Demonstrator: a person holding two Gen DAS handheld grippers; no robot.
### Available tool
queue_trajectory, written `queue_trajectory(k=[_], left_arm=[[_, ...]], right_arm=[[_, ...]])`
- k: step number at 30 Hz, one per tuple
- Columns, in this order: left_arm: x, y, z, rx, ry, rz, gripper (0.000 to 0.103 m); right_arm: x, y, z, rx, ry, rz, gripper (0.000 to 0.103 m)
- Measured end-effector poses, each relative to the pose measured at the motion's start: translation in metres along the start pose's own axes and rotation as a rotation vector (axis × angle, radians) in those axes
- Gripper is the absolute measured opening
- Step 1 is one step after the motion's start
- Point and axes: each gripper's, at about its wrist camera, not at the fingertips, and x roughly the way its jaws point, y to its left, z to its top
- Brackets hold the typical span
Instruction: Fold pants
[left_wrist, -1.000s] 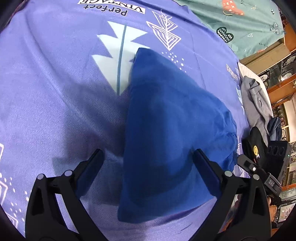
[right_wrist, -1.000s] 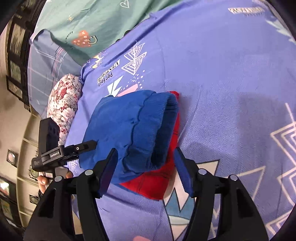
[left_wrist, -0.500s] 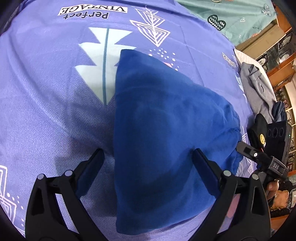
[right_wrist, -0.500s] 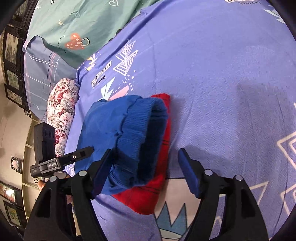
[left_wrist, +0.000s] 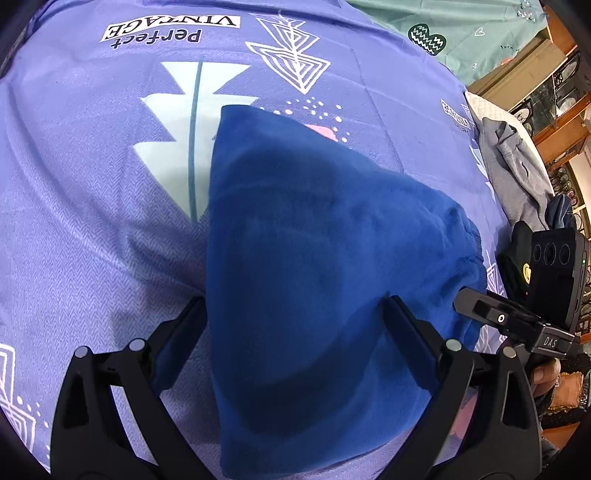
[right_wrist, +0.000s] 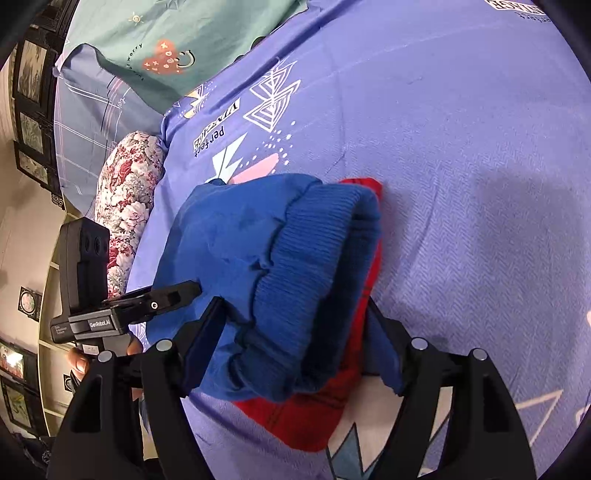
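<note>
A purple printed bedsheet (left_wrist: 92, 192) covers the bed and fills both views. On it lies the folded blue pants (left_wrist: 314, 288), a thick bundle near the cameras.

The left wrist view shows only the plain blue top of the bundle, with grey clothing (left_wrist: 517, 170) heaped at the far right edge of the bed. The right wrist view shows what the other does not: the ribbed waistband (right_wrist: 317, 266) rolled over at the bundle's right end, a red plaid layer (right_wrist: 314, 421) beneath it resting on the sheet, a floral cushion (right_wrist: 129, 192) at the far left, and a green pillow (right_wrist: 177, 48) beyond it.

The left tongs (left_wrist: 295, 332) point steeply down over the bundle with jaws wide: one finger stands beside its left edge, the other over the blue cloth, neither pinching. The right tongs (right_wrist: 295, 343) slant down at the waistband end, jaws wide and straddling the blue roll and red layer without pressing on them. In each view the opposite tongs appear at the side, a thumb (right_wrist: 77, 360) visible below the handle.
</note>
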Motion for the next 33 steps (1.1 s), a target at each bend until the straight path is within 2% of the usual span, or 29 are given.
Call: queue_trajectory(k=[4, 6, 7, 8, 10, 14, 15, 18, 19, 22, 24, 29, 31, 33], left_arm=[[0.003, -0.006, 0.003, 0.024, 0.001, 0.004, 0.097], [0.004, -0.009, 0.004, 0.037, 0.004, -0.003, 0.088], [0.005, -0.012, 0.005, 0.045, 0.011, -0.017, 0.080], [0.005, -0.014, 0.005, 0.045, 0.012, -0.008, 0.079], [0.005, -0.016, 0.005, 0.039, 0.011, 0.003, 0.078], [0.002, -0.016, 0.002, 0.037, 0.002, -0.008, 0.074], [0.002, -0.015, 0.002, 0.036, 0.003, -0.013, 0.075], [0.004, -0.012, 0.001, 0.028, 0.005, -0.040, 0.080], [0.005, -0.013, 0.001, 0.044, 0.004, -0.053, 0.084], [0.007, -0.018, -0.002, 0.063, -0.023, -0.031, 0.084], [0.006, -0.022, -0.003, 0.072, -0.035, 0.004, 0.079], [-0.012, -0.027, -0.010, 0.123, -0.090, 0.000, 0.039], [-0.028, -0.031, -0.013, 0.131, -0.122, -0.003, 0.038], [-0.046, -0.039, -0.016, 0.161, -0.167, 0.024, 0.037]], right_arm=[[0.002, 0.003, 0.000, -0.012, -0.005, -0.020, 0.071], [0.003, 0.005, -0.001, -0.015, -0.006, -0.039, 0.062], [0.004, 0.006, -0.001, -0.013, -0.007, -0.041, 0.057], [0.005, 0.007, -0.001, -0.008, -0.006, -0.039, 0.052], [0.005, 0.009, -0.002, 0.001, -0.012, -0.045, 0.050], [0.004, 0.010, -0.003, 0.003, -0.020, -0.038, 0.049], [0.004, 0.010, -0.004, 0.000, -0.018, -0.036, 0.051], [0.005, 0.004, -0.003, 0.029, -0.010, -0.019, 0.059], [0.007, 0.003, -0.003, 0.033, -0.004, -0.019, 0.059], [0.011, 0.009, -0.003, 0.014, -0.013, -0.045, 0.058], [0.013, 0.011, -0.003, 0.011, -0.018, -0.057, 0.054], [0.006, 0.017, -0.004, -0.010, -0.030, -0.066, 0.039], [-0.001, 0.030, -0.006, -0.066, -0.049, -0.073, 0.038], [-0.012, 0.048, -0.008, -0.145, -0.082, -0.082, 0.037]])
